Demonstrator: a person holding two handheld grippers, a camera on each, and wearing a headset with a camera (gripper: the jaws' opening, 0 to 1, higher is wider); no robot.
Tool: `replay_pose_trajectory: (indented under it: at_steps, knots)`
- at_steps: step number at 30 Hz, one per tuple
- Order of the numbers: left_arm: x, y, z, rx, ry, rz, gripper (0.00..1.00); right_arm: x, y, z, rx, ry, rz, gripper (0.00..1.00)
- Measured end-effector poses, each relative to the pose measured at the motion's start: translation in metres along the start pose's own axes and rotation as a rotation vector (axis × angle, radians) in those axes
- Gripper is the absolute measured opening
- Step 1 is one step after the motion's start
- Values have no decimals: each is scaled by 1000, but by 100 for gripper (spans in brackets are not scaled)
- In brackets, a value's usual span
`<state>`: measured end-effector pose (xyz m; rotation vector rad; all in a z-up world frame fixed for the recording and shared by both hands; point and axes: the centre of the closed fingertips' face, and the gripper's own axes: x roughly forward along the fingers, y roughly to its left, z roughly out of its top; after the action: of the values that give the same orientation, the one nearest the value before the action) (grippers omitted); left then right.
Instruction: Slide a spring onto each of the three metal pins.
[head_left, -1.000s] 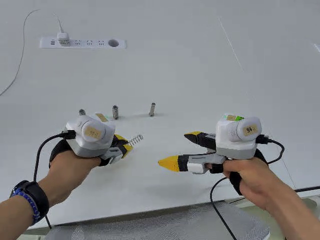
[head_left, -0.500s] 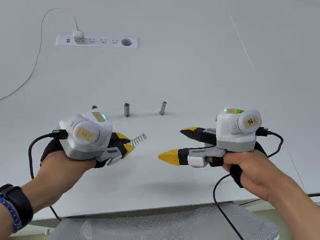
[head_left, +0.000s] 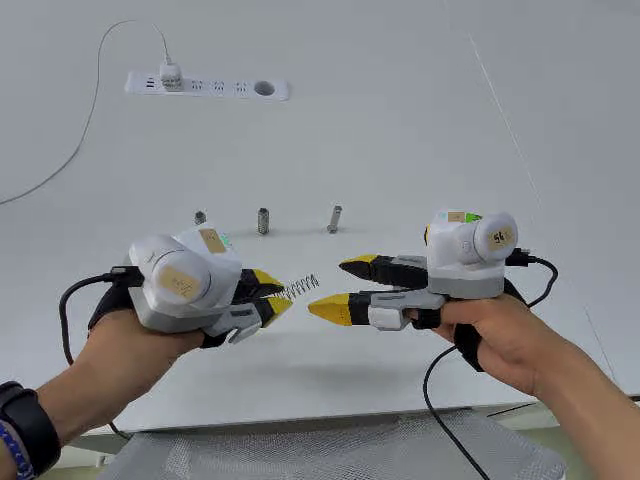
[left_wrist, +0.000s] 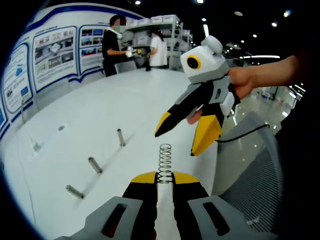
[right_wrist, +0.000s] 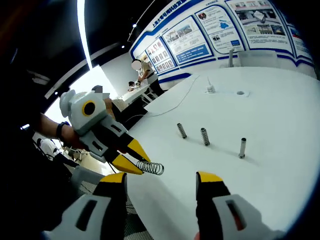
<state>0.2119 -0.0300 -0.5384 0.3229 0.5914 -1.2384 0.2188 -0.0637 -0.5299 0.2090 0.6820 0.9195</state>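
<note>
Spring (left_wrist: 164, 156) between left claw (left_wrist: 164, 177) tips

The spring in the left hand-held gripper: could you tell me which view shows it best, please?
The left gripper view: the spring stands close, coils distinct, pinched at its base by the left hand-held gripper. The right gripper view shows it smaller, at an angle; the head view shows it tiny and thin.
</note>
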Motion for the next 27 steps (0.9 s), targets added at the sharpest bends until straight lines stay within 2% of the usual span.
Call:
replay_pose_trajectory:
  at_steps: [10,15,27]
  knots:
    - [-2,-9,8,19,-17,-13,10,2,6,1,29,-5,34,43]
    - [-3,-10,11,29,-24,-16,10,2,14,3,59,-17,69,31]
    - [-2,-15,12,59,-22,-43,10,1,22,0,86,12,130,23]
